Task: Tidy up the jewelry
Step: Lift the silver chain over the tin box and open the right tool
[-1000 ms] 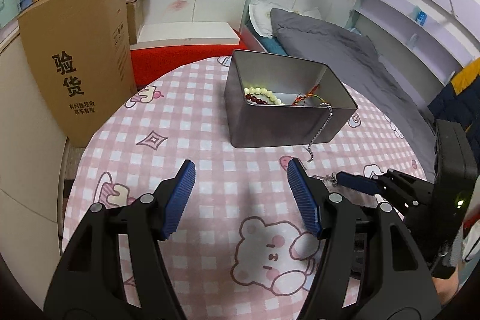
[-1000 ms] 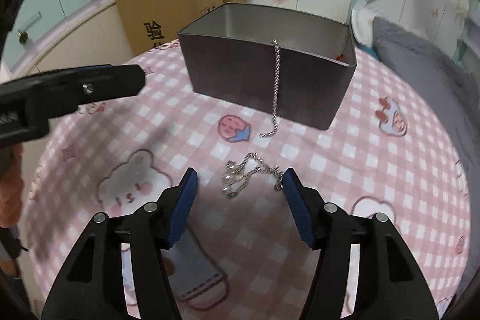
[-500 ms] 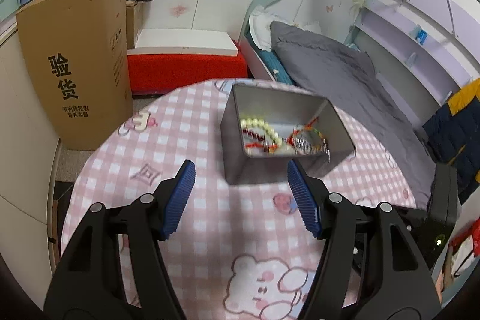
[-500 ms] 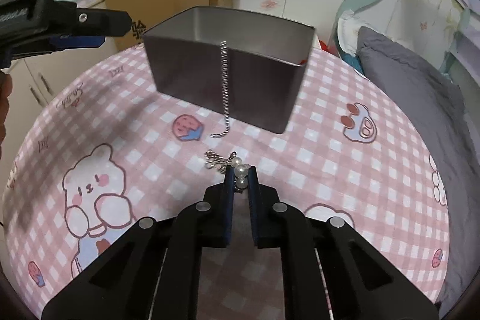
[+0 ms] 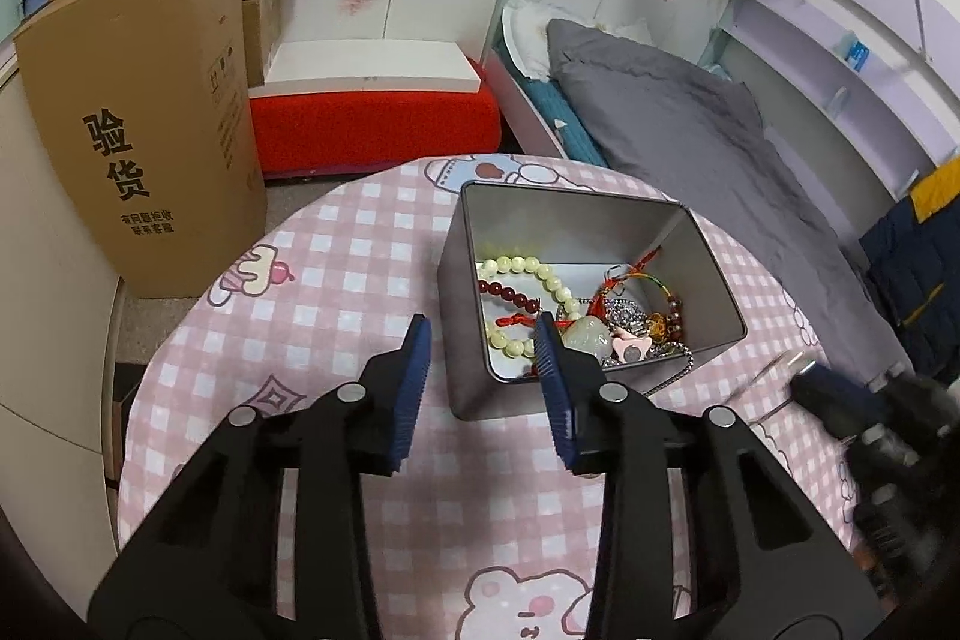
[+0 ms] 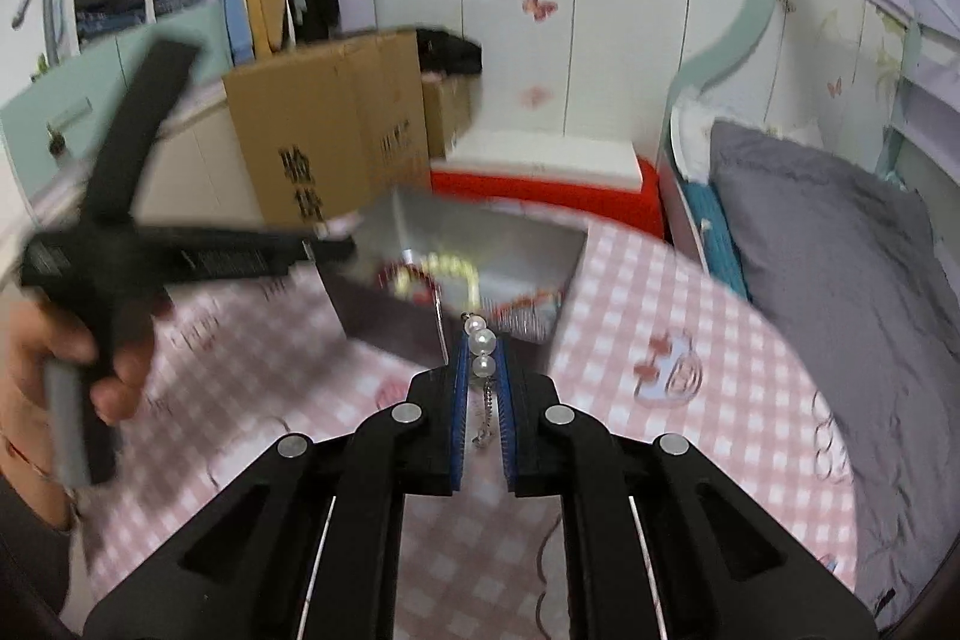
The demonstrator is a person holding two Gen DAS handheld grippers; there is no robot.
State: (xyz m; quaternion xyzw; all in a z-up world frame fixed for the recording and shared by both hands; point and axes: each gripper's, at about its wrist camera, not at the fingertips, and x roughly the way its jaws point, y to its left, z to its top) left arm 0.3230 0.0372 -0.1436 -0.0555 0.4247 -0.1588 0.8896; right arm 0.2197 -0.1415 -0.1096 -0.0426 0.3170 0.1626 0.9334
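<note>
Pearl earring (image 6: 482, 347), round beads on fine chain, sat clamped in right gripper (image 6: 482, 370); left gripper (image 5: 482, 346), closing, straddled the metal tin (image 5: 708, 268) wall.

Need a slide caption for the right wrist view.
Right tool shut on a pearl-and-chain piece, lifted before the metal tin.

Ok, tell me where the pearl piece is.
In the right wrist view, the pearl piece sits pinched in the right gripper, lifted just in front of the metal tin.
</note>
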